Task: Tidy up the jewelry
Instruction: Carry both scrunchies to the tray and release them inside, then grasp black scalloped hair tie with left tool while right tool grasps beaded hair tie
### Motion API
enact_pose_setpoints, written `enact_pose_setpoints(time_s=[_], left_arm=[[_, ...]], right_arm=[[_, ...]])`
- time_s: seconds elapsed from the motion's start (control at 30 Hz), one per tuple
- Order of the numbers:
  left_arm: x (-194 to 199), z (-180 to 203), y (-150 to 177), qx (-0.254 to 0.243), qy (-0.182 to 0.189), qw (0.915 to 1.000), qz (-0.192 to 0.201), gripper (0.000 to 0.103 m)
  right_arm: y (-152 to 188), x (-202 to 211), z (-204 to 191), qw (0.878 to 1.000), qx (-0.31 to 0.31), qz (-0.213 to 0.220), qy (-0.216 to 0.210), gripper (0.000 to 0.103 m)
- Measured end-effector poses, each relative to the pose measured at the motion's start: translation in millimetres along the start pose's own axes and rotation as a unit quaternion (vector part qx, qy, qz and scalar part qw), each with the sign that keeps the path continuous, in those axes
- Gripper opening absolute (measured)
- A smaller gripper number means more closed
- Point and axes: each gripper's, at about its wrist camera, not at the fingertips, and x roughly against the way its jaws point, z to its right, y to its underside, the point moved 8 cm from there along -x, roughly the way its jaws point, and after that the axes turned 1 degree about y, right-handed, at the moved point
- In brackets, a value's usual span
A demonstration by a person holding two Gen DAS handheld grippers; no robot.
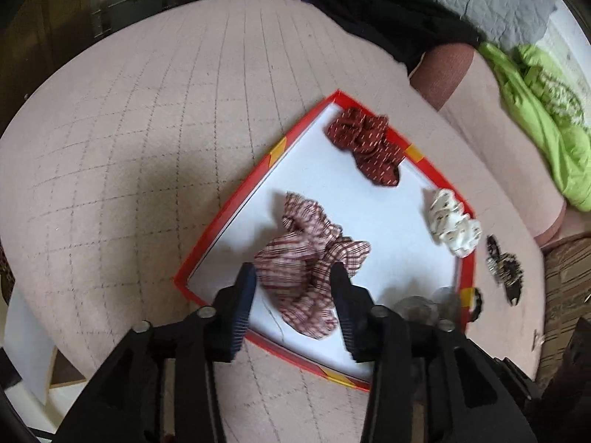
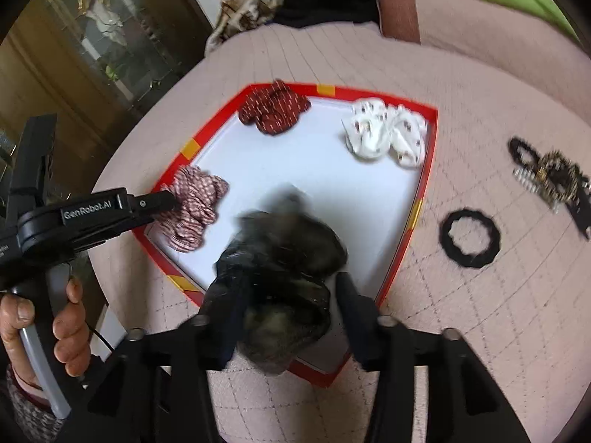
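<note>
A red-rimmed white tray lies on a pink quilted surface. In it are a dark red scrunchie, a white printed scrunchie and a plaid pink scrunchie. My left gripper is open, its fingers on either side of the plaid scrunchie's near part. My right gripper is open around a blurred dark sheer scrunchie over the tray's near corner. The left gripper shows in the right wrist view, touching the plaid scrunchie.
Right of the tray lie a black ring hair tie and dark hair clips. Green fabric and dark clothing lie at the back. A cabinet stands at far left.
</note>
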Motion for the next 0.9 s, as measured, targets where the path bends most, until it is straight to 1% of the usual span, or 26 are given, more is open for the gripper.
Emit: enact_pose_setpoints(time_s=[0.1,0.17,0.27,0.37,0.5,0.57,0.67,0.77,0.9], left_arm=[[16,0,2,0.008,0.001,0.9999,0.015,0.048],[27,2,5,0.010,-0.004,0.9996,0.026,0.048],[40,8,16,0.000,-0.013,0.9992,0.037,0.049],[44,19,31,-0.020,-0.022,0.9989,0.037,0.049],[50,50,52,-0.059,-0.011,0.9976,0.033,0.050],[53,70,63,-0.086,-0.005,0.9957,0.034,0.049],[55,105,78,-0.130,0.004,0.9909,0.033,0.050],[52,136,92,-0.162,0.010,0.9864,0.025,0.050],[45,174,113,-0.209,0.014,0.9777,0.016,0.050]], right_arm=[[-1,14,-3,1.000,0.016,0.017,0.007,0.060],[0,24,-2,0.999,0.023,0.027,0.013,0.061],[6,41,2,0.998,0.034,0.041,0.023,0.062],[21,59,18,0.998,0.030,0.052,0.032,0.064],[45,80,53,0.998,-0.006,0.053,0.035,0.064],[61,90,81,0.997,-0.034,0.053,0.046,0.064],[78,102,119,0.993,-0.082,0.056,0.055,0.064],[90,117,154,0.987,-0.132,0.065,0.059,0.064],[97,133,181,0.982,-0.156,0.082,0.068,0.064]])
